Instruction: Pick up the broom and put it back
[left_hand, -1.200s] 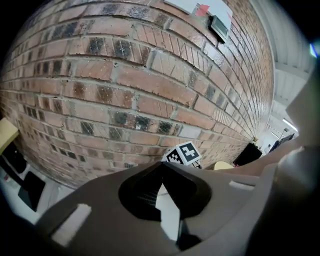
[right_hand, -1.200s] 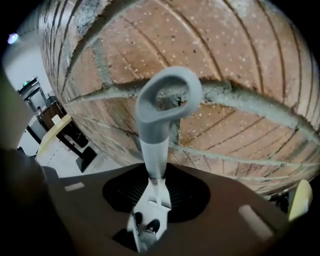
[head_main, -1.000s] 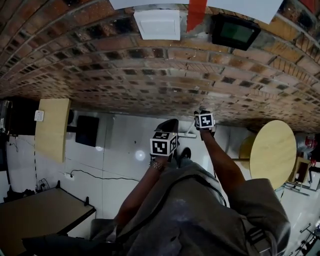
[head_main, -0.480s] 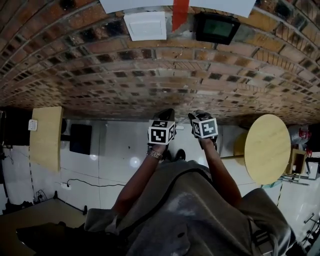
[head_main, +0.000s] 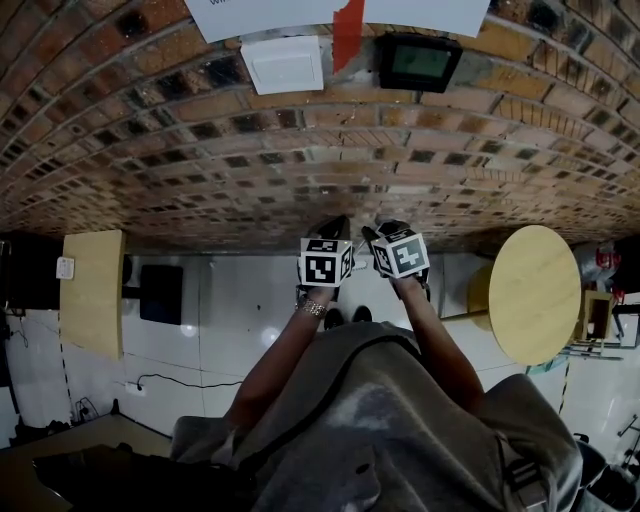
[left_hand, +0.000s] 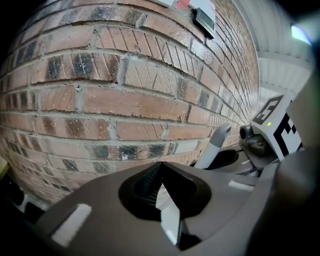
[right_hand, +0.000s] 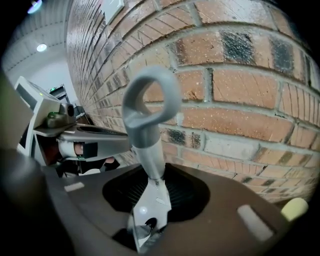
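The broom's grey handle (right_hand: 146, 135), with a loop at its end, stands up between the jaws of my right gripper (right_hand: 150, 176), which is shut on its silver shaft close to the brick wall (right_hand: 240, 100). My left gripper (left_hand: 159, 167) is shut with nothing seen in it. It sits just left of the right gripper (left_hand: 272, 127), and the handle's end (left_hand: 216, 145) shows beside it. In the head view, the left gripper (head_main: 334, 228) and the right gripper (head_main: 376, 236) are side by side at the foot of the wall. The broom's head is hidden.
The brick wall (head_main: 300, 150) carries a white plate (head_main: 285, 62) and a black box (head_main: 420, 62). A round wooden table (head_main: 535, 295) is on the right and a square wooden top (head_main: 92, 290) on the left. A black cable (head_main: 180, 385) lies on the white floor.
The right gripper has risen with the broom handle and closed in on the left gripper. Both cubes now sit side by side at the wall's foot.
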